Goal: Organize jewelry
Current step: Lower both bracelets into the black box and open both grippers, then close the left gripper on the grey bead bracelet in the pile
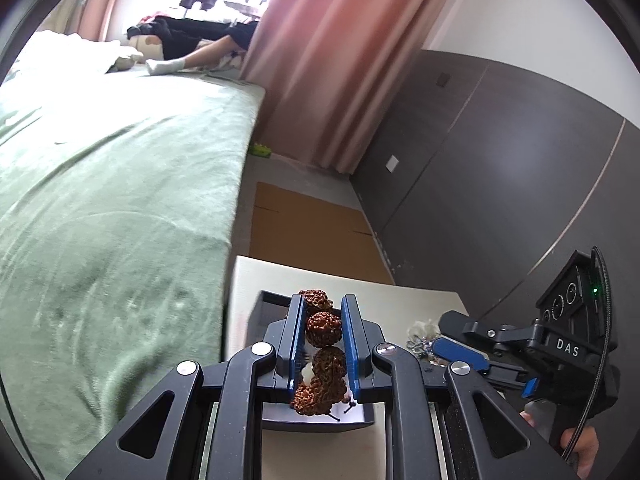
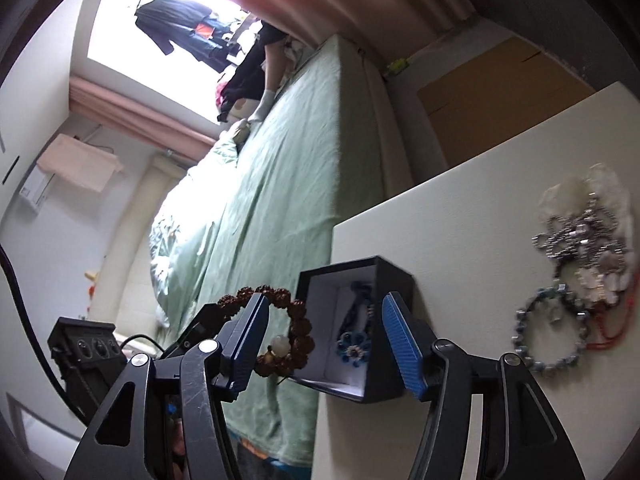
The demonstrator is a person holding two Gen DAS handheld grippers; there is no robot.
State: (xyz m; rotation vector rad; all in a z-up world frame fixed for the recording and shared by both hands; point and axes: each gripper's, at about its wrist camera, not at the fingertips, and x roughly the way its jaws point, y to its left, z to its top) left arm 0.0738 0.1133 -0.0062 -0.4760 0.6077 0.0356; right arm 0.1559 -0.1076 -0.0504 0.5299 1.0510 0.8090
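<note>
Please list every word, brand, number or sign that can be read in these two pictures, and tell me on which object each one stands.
"DAS": white letters on the black body of the right gripper, seen in the left wrist view.
White plate on the dark wardrobe: no text readable.
White wall unit in the right wrist view: markings too blurred to read.
Nothing else is legible.

The left claw (image 1: 322, 336) grips a brown seed-bead bracelet (image 1: 322, 350) above the black box (image 1: 267, 303) on the desk (image 1: 400, 300).
</note>
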